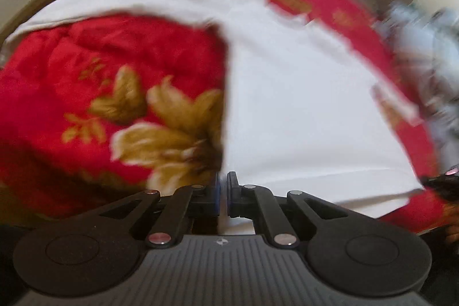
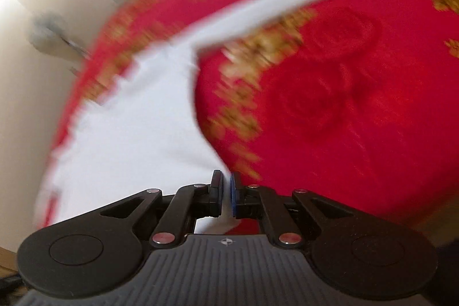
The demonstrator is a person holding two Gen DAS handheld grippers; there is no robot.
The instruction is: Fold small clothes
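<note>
White shirt (image 1: 301, 105) spread flat on red floral blanket (image 1: 100, 76), long sleeves out, hem at near edge. Left gripper (image 1: 223, 195) and right gripper (image 2: 226, 195) each pinch a hem corner. Looks like zero folds yet, pretty much everything left.

White long-sleeved cotton shirt (image 1: 301, 105) lies spread on the red floral bedspread (image 1: 86, 70). Left gripper (image 1: 223, 195) sits at the shirt's near hem, at its left corner, jaws nearly together with cloth between them. Right gripper (image 2: 227, 194) is at the near right corner of the shirt (image 2: 129, 139), bedspread (image 2: 344, 105) to its right. One sleeve (image 2: 272, 5) stretches away behind.
</note>
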